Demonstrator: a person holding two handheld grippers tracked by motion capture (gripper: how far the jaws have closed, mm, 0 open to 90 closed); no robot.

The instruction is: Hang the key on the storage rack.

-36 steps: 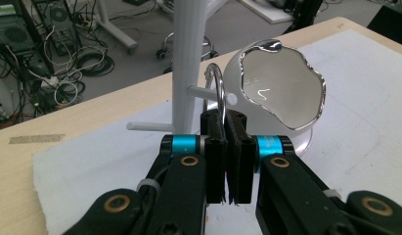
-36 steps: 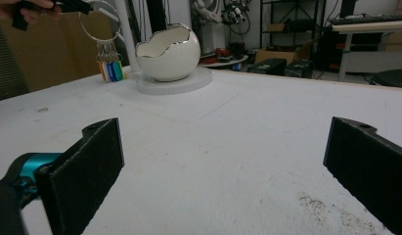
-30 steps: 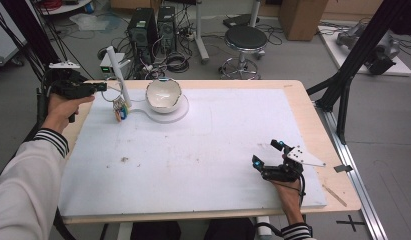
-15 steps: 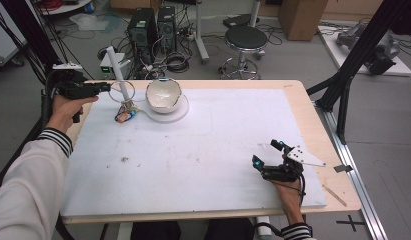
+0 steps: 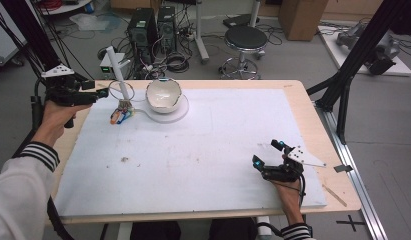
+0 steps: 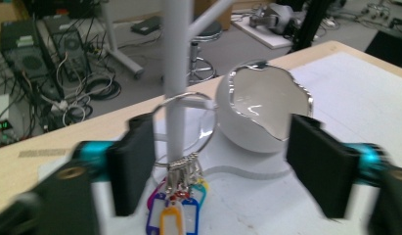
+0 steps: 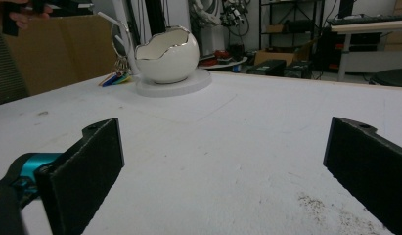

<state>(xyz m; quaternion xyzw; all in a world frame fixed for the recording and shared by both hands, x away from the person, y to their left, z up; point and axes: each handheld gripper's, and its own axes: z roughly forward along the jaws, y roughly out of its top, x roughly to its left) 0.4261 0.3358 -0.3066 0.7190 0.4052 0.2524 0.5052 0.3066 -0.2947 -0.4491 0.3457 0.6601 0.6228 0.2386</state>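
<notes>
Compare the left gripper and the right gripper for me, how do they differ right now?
The left gripper is held up at the table's far left corner, aimed at the white stand with the key ring; the right gripper rests low on the white mat near the front right. The left gripper's jaws have just been opening, with the stand's post and ring between them untouched; the right gripper's jaws frame bare mat. Both are open.
</notes>
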